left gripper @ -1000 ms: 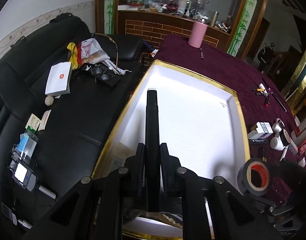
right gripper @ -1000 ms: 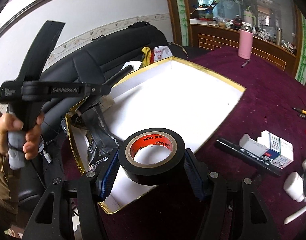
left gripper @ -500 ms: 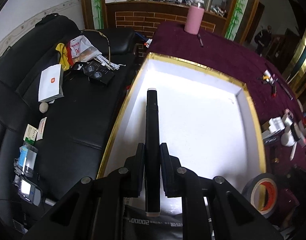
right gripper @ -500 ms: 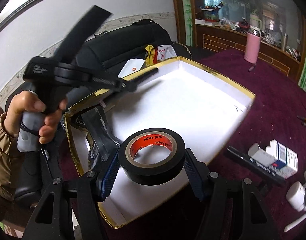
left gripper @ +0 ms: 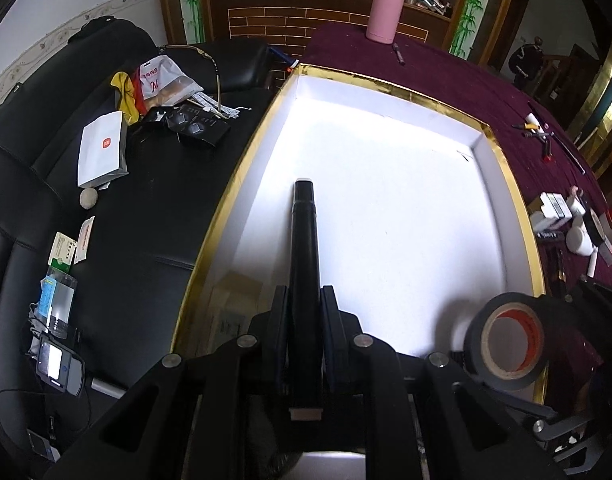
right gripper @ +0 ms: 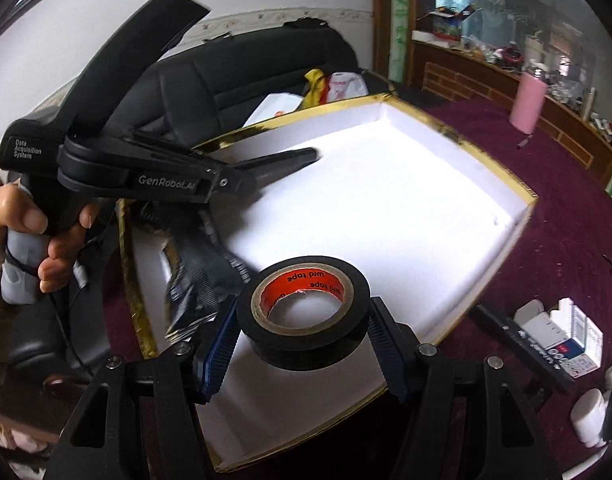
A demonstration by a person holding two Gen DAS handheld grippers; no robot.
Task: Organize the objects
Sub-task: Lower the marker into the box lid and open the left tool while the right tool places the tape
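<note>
A pink tumbler [left gripper: 384, 16] stands at twelve o'clock; a white paper bag [left gripper: 102, 154] lies at ten o'clock on the black sofa [left gripper: 145, 240].

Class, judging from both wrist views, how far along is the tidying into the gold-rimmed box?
Done: a dark packet already lies in the box.
In hand: the left hand-held gripper clamps a black marker; the right hand-held gripper holds black tape over the box.
Left: small boxes and bottles on the maroon cloth.
</note>
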